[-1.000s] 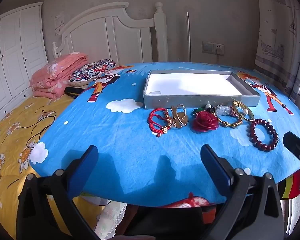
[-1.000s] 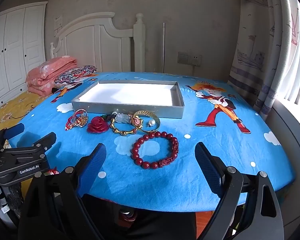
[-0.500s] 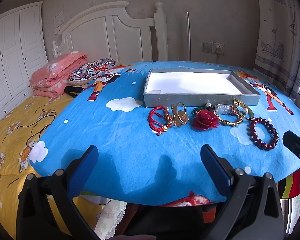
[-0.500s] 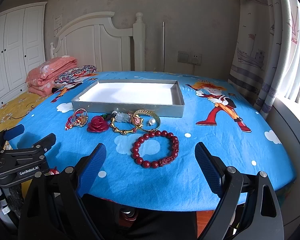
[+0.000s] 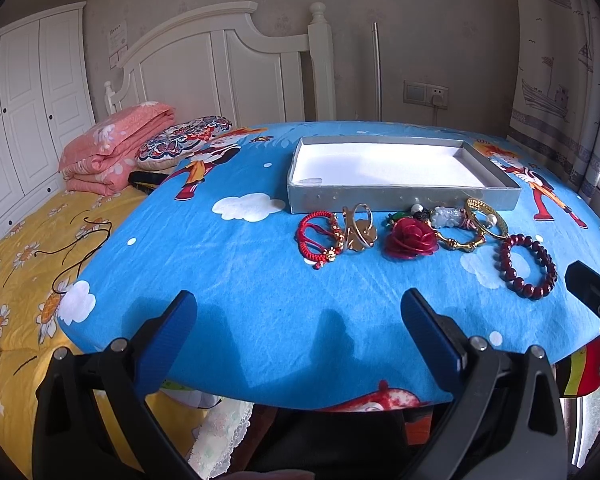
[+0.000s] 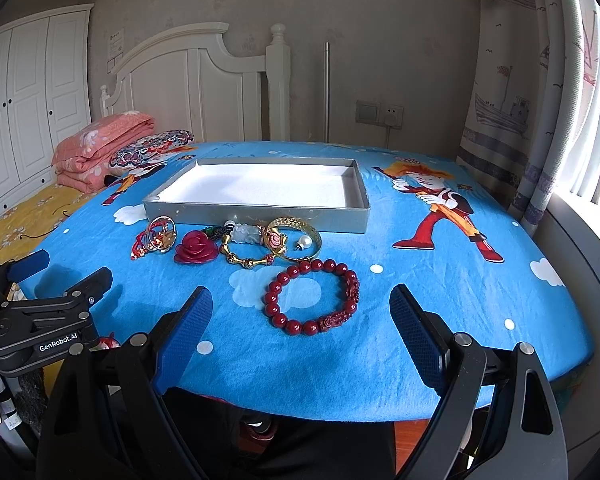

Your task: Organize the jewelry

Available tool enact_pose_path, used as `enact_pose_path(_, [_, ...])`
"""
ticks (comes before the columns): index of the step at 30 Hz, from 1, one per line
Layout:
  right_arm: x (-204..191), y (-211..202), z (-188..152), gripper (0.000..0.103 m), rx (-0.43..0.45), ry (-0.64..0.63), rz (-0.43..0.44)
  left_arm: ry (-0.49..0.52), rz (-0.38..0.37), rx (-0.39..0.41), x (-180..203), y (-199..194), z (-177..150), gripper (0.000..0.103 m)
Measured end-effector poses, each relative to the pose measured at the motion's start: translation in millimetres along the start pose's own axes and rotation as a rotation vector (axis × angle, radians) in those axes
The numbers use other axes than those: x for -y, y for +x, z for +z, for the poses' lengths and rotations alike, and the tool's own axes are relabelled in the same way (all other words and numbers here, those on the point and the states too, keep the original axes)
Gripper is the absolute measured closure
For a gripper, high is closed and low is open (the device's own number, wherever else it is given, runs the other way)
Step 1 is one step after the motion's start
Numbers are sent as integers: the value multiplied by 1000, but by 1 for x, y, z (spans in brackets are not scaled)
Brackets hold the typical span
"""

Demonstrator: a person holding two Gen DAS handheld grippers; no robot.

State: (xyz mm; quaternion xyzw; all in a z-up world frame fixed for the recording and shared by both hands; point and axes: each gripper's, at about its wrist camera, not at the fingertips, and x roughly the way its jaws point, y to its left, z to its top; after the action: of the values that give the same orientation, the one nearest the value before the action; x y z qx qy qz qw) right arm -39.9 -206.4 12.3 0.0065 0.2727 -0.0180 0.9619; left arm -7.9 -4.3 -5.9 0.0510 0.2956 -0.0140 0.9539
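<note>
A grey tray with a white lining stands empty on the blue table. In front of it lies a row of jewelry: a red cord bracelet, a gold ring piece, a red rose brooch, a jade charm, gold bangles and a dark red bead bracelet. My left gripper is open and empty over the table's near edge. My right gripper is open and empty, just short of the bead bracelet.
The blue cartoon tablecloth hangs over the near edge. A bed with a yellow sheet, folded pink blanket and pillow lies left. Curtains hang right. The left gripper's body shows in the right wrist view.
Both grippers have drifted very slightly; the jewelry and tray have not moved. Both stay open.
</note>
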Motion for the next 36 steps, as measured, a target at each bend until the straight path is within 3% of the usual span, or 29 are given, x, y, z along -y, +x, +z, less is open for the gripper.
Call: enact_pose_path(36, [1,-1,1,18,-3,6,4,2,-2,-4,-2,4,7,4])
